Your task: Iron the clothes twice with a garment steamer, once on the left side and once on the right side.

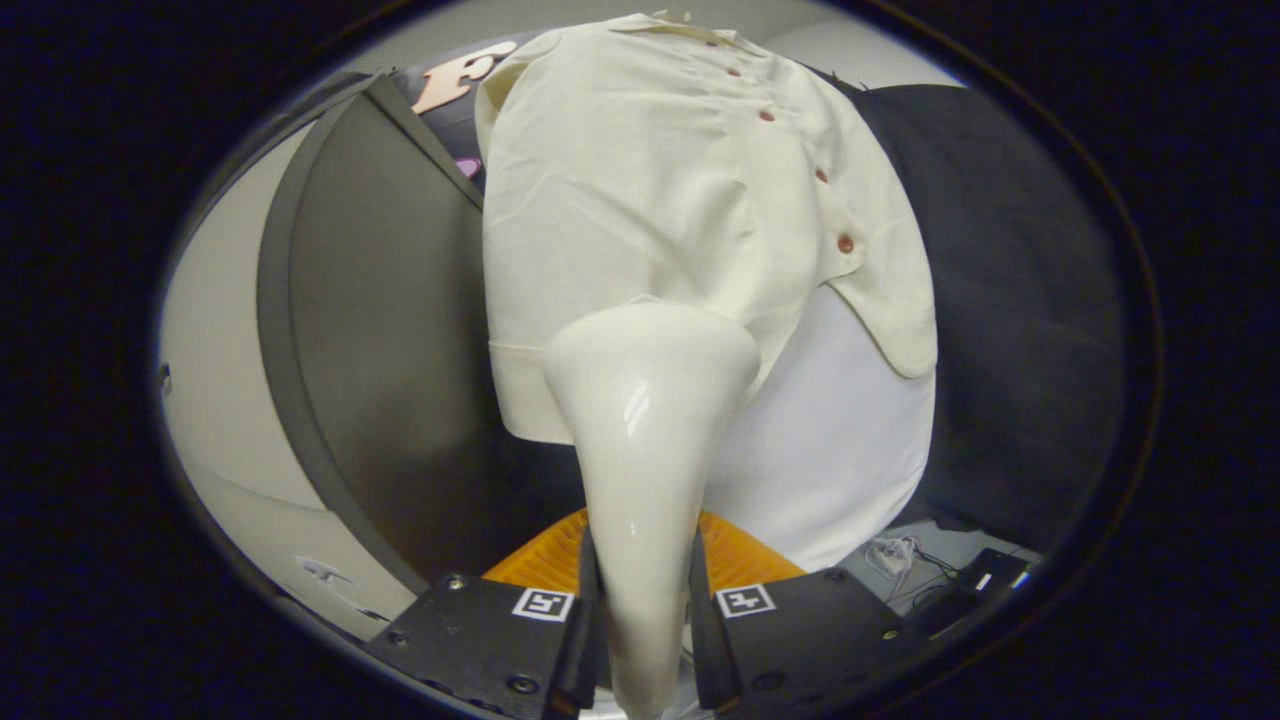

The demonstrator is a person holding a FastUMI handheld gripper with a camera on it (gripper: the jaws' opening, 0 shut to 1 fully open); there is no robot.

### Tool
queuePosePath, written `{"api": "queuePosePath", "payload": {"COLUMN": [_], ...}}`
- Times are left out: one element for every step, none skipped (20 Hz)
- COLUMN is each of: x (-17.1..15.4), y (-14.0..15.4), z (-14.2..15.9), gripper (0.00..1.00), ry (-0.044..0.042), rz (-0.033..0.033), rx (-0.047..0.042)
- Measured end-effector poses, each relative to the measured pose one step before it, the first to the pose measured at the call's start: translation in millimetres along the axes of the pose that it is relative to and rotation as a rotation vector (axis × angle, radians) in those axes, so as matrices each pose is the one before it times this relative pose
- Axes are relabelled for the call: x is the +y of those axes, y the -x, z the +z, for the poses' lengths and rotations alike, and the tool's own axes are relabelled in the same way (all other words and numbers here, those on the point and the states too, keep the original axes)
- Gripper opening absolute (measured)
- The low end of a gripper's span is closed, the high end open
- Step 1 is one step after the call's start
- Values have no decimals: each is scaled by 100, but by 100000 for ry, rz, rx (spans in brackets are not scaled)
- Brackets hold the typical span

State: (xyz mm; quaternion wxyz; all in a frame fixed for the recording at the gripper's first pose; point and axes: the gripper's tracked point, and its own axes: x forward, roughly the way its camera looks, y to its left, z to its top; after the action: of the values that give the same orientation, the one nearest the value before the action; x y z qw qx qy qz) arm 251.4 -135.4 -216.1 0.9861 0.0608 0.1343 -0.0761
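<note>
Gripper view: garment steamer [645,430], glossy cream, pinched at its narrow handle between both fingers of the tool [645,625]; wide head reaching forward and up, meeting the lower hem of the shirt [680,200]. Shirt cream too, hanging just beyond the fingers, buttoned with small reddish buttons [845,243] down its placket, one lower corner flapping loose. Behind the shirt, a white board [840,450]. Below, just ahead of the fingers, an orange ribbed base [545,560]. Off to one side a dark grey panel [390,330]; to the other, black cloth [1000,300] and some cables [900,555] low down.
</note>
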Motion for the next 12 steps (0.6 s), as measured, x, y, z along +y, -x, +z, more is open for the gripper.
{"api": "queuePosePath", "payload": {"x": [-184, -225, -323, -690, -672, -685, -649, -739, -810, -769, -708, -681], "y": [844, 839, 728, 559, 542, 469, 619, 520, 179, 196, -24, -3], "z": [222, 484, 746, 1232, 1553, 1769, 1873, 1764, 1924, 1934, 1970, 1718], "gripper": [38, 38, 38, 38, 38, 38, 38, 38, 37, 37, 37, 37], "ry": [1015, 1009, 703, 355, 279, 45, 103, 1078, 763, 283, 80, 571], "rz": [514, 448, -327, -1352, -1238, -577, -255, -322, -630, -422, -273, -37], "rx": [-191, 51, 142, -870, -2043, -2653, -2549, -2018, -2026, -1681, -1727, -1226]}}
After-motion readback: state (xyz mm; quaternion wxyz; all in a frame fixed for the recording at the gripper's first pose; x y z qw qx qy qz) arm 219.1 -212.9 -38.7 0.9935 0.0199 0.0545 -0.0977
